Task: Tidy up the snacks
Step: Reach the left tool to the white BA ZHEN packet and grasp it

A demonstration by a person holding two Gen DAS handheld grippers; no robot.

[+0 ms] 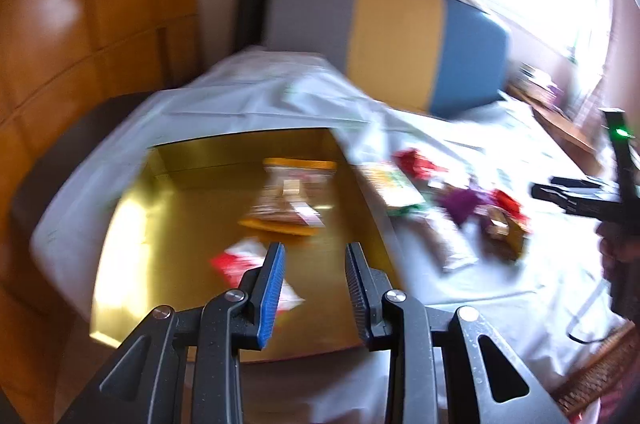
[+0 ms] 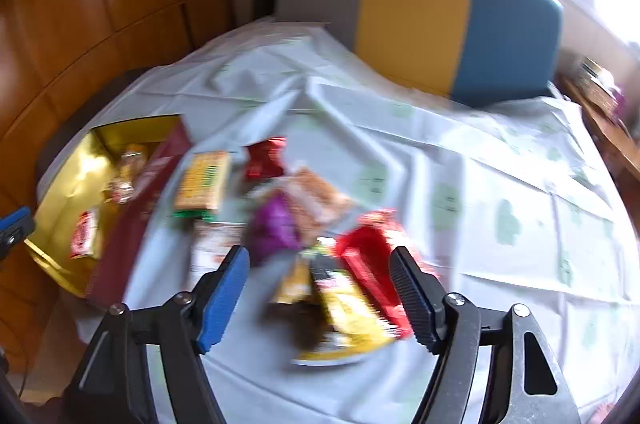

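A gold-lined box (image 1: pixel 168 224) sits at the table's left, also in the right wrist view (image 2: pixel 68 192). Inside lie an orange-edged clear snack pack (image 1: pixel 288 200) and a red-and-white packet (image 1: pixel 240 264). My left gripper (image 1: pixel 316 256) is open and empty above the box. Several loose snacks lie on the white cloth: a green-and-yellow pack (image 2: pixel 202 184), a small red pack (image 2: pixel 266 158), a purple pack (image 2: pixel 276 224), a long red pack (image 2: pixel 372 264) and a yellow pack (image 2: pixel 344 312). My right gripper (image 2: pixel 320 260) is open over this pile, holding nothing.
A grey, yellow and blue cushion (image 2: pixel 420 12) stands at the table's far edge. The box's dark red lid or side (image 2: pixel 136 216) lies between box and snacks. Wooden panels (image 2: pixel 80 4) are at the left. A bright window is at the right.
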